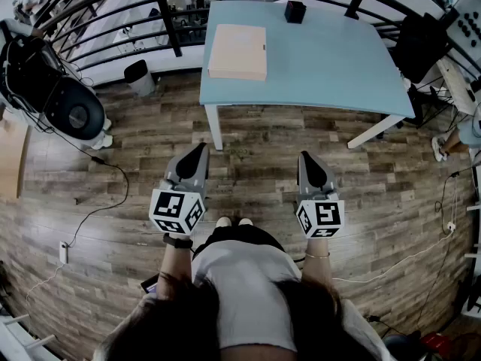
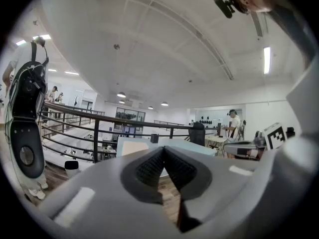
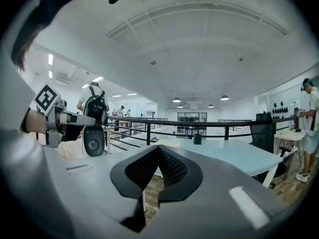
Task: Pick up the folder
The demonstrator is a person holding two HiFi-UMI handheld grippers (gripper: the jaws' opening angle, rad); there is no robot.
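Observation:
A pale beige folder [image 1: 237, 51] lies flat on the left part of a light blue table [image 1: 323, 66], well ahead of me. Both grippers hang over the wooden floor, short of the table and apart from it. My left gripper [image 1: 200, 153] is shut with nothing between its jaws; its tips point toward the table's near left corner. My right gripper [image 1: 307, 159] is shut and empty too. In the left gripper view the folder [image 2: 134, 147] shows just beyond the closed tips [image 2: 163, 149]. In the right gripper view the table [image 3: 234, 153] stretches past the closed tips [image 3: 158, 148].
A small black box [image 1: 294, 11] stands at the table's far edge. A black railing [image 1: 169, 21] curves behind the table. A black office chair [image 1: 418, 47] sits at the right, a backpack and round device [image 1: 68, 111] at the left, with cables [image 1: 105, 201] across the floor.

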